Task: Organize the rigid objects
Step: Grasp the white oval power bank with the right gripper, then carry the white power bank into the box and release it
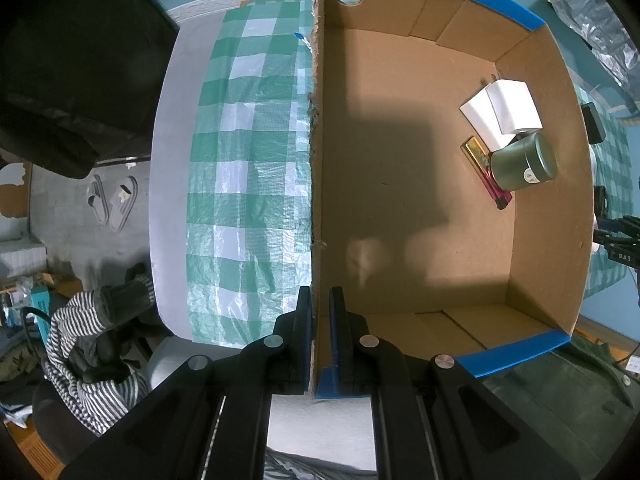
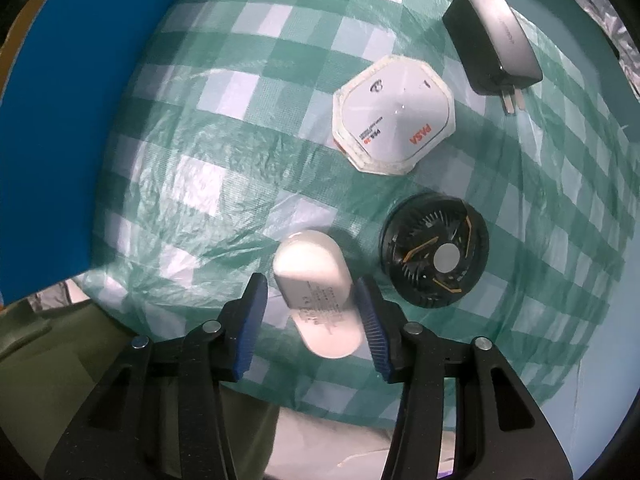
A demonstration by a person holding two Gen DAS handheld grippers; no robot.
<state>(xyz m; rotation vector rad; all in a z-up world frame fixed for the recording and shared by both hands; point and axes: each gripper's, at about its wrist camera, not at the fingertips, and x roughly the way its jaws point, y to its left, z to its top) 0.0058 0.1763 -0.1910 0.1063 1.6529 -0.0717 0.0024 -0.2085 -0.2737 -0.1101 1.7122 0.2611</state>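
Closest to your right lens, the right gripper [image 2: 311, 312] straddles a white capsule-shaped case [image 2: 316, 300] lying on the green checked cloth [image 2: 192, 168]. Its blue pads [image 2: 252, 320] are part-way spread; the far one looks to be touching the case's side, while a gap shows at the near one, so you are not gripping it yet. The case lies slanted across the jaws, so roll your wrist until the pads meet its long flat sides, centre it, then close evenly so it cannot pivot or squirt out.

Take the cardboard box [image 1: 532, 240] as your landmark. Your left gripper [image 1: 320, 320] is clamped on the box's side wall, one finger outside and one inside, which steadies it; keep that hold firm while the right hand works.

Inside the box, against the wall opposite your clamp, sit two white blocks [image 1: 500, 108], a green tin [image 1: 524, 160] and a slim gold-and-pink bar [image 1: 486, 172].

Outside the box, on the cloth beyond the case, lie a black round fan [image 2: 434, 252], a white octagonal pack [image 2: 394, 120] and a black plug adapter [image 2: 494, 52]. Lift the case straight up, clear of the fan just beside it.
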